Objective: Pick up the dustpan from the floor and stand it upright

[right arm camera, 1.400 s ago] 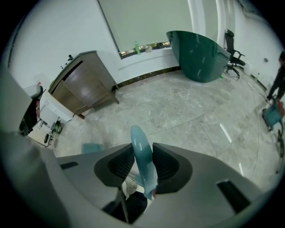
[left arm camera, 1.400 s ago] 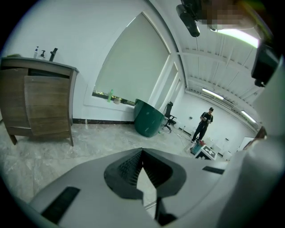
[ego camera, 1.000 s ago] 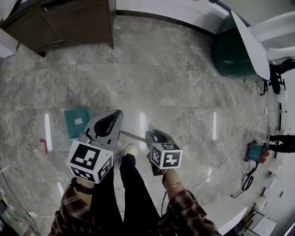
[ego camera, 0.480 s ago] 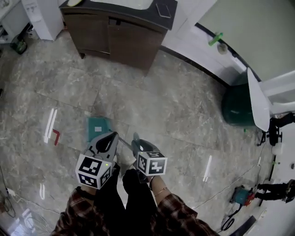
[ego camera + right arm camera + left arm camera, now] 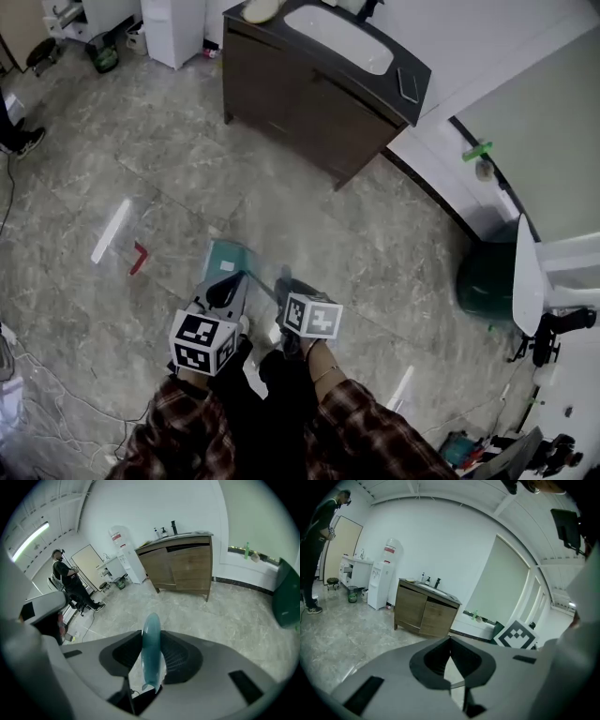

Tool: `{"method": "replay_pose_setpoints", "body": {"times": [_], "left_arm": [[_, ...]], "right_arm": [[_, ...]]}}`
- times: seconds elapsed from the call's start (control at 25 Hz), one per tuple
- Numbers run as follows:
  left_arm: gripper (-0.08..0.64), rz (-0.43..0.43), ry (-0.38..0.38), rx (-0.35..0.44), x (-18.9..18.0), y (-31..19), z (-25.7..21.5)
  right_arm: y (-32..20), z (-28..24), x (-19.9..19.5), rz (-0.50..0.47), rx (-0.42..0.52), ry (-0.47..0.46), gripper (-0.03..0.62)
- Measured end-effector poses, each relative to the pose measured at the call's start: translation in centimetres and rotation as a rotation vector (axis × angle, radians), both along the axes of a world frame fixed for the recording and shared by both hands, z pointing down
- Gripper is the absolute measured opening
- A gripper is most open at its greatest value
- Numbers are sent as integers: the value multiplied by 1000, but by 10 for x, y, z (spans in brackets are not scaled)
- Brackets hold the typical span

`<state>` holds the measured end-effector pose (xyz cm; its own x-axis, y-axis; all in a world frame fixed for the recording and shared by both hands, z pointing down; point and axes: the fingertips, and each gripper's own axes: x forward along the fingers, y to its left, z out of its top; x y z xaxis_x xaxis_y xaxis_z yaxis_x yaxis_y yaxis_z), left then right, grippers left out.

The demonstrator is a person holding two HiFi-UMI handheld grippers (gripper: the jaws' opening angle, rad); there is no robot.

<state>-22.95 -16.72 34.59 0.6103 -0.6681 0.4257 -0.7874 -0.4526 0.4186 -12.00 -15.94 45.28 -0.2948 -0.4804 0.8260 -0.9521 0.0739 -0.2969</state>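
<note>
The dustpan [image 5: 228, 256] lies just ahead of the person's feet in the head view, its long axis running from 10 o'clock to 4 o'clock. The teal tray is at the 10 o'clock end with its mouth pointing away from the person, and the thin metal rod [image 5: 263, 286] slants back toward 4 o'clock. The tray carries a small white patch; nothing else in it can be made out, and I cannot tell whether it touches the grey marble floor [image 5: 375, 253]. The right gripper [image 5: 284, 279] is clamped on the dustpan's teal handle [image 5: 151, 648]. In the right gripper view the handle stands on edge between the jaws, rounded end toward 12 o'clock and notched end toward 6 o'clock. The left gripper [image 5: 234, 278] sits just beside the tray at its 6 o'clock side, and in its own view the jaw tips meet. A thin grey line crosses the gap behind them, too slight to identify. At 12 o'clock from the dustpan stands a dark wood vanity [image 5: 309, 98] with a white oval basin [image 5: 342, 37] sunk in its top. The basin shows only its bare bowl. A dark green bin [image 5: 483, 281] stands at 3 o'clock, its opening hidden. A red angle mark [image 5: 139, 258] lies on the floor at 9 o'clock.
</note>
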Motion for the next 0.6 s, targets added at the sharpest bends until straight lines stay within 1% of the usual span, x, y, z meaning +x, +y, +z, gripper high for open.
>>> {"method": "replay_pose_setpoints", "body": {"times": [0.16, 0.36, 0.6], "left_arm": [[9, -43, 30, 5, -19, -6, -9], [9, -72, 48, 15, -27, -11, -13], [9, -29, 32, 27, -17, -6, -19]], "right_arm": [[-5, -1, -10, -12, -7, 19, 133], [-5, -4, -4, -5, -19, 14, 135], [-5, -30, 0, 4, 38, -34, 135]]}}
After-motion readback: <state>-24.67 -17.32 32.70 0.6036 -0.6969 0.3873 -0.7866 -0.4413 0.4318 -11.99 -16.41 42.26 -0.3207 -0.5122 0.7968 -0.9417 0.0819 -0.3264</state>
